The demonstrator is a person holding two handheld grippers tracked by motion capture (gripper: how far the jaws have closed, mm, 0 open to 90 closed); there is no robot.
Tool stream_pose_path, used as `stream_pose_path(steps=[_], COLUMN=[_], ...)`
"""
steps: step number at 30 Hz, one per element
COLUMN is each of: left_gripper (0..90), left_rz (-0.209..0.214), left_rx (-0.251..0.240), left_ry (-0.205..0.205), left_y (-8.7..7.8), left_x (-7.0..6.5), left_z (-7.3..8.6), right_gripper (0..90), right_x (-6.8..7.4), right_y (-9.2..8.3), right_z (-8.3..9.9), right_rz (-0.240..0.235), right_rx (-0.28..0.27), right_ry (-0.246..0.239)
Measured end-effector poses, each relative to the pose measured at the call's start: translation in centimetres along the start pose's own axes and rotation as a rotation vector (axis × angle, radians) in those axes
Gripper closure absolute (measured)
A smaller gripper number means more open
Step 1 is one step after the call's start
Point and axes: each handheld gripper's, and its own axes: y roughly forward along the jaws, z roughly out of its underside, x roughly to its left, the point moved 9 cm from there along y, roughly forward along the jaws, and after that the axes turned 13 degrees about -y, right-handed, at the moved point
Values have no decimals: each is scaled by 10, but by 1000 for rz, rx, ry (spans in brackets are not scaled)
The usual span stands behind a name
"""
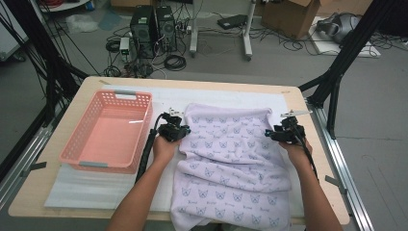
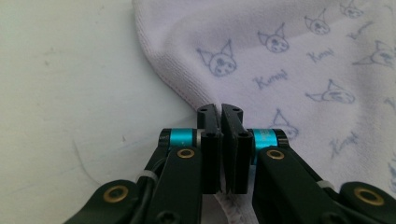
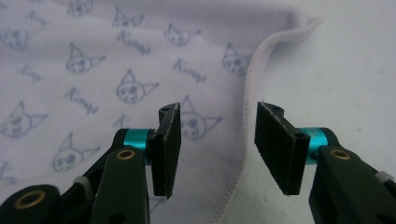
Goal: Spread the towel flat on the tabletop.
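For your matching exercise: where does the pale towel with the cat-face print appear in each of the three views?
High view: the towel lies right of centre, running off the table's near edge.
Left gripper view: it covers the upper right, its hem pinched in the shut left claw.
Right gripper view: it covers the left and centre, its hem between the open right claw.
Shared landmark: the stitched hem.

Colours and patterns before you

At centre you see a pale lilac towel (image 1: 231,159) printed with grey-blue cat faces and script; at left a salmon-pink basket (image 1: 72,149) with grey handles; your black grippers carry turquoise collars.
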Motion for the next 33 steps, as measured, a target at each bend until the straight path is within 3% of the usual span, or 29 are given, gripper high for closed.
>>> stream_pose_path(steps=[3,6,9,11,13,14,15,17,18,22,24,26,29,33], left_gripper=[869,869,844,682,566,539,521,493,479,459,461,455,438,398], left_rz=[-20,-41,-23,-2,14,21,32,51,63,102,110,136,189,214], left_rx=[-79,-127,-114,-84,-65,-55,-52,-44,-40,-20,-9,28,55,90], left_ry=[-89,-122,-115,-127,-138,-130,-124,-104,-99,-81,-79,-80,-70,-30], left_y=[-4,-7,-5,-3,-2,-3,-3,-6,-7,-10,-12,-12,-12,-9], left_x=[12,22,22,21,19,17,15,10,7,-2,-4,-8,-20,-36], left_z=[-16,-29,-26,-22,-19,-18,-17,-17,-16,-11,-7,-1,8,17], right_gripper=[499,488,469,464,567,741,831,862,872,872,871,841,645,592], right_x=[4,6,9,10,9,9,9,3,-3,-35,-44,-44,-41,-38], right_y=[3,4,8,12,13,13,13,15,16,13,12,14,8,-7], right_z=[-1,0,3,4,3,2,1,-2,-3,-5,-1,1,-1,-7], right_rz=[-10,-17,-26,-24,-24,-35,-34,7,46,222,282,266,257,240], right_rx=[4,15,35,47,40,29,25,21,14,-78,-81,-78,-86,-122], right_ry=[-10,-21,-20,-16,-17,-23,-37,-79,-75,52,101,125,126,135])
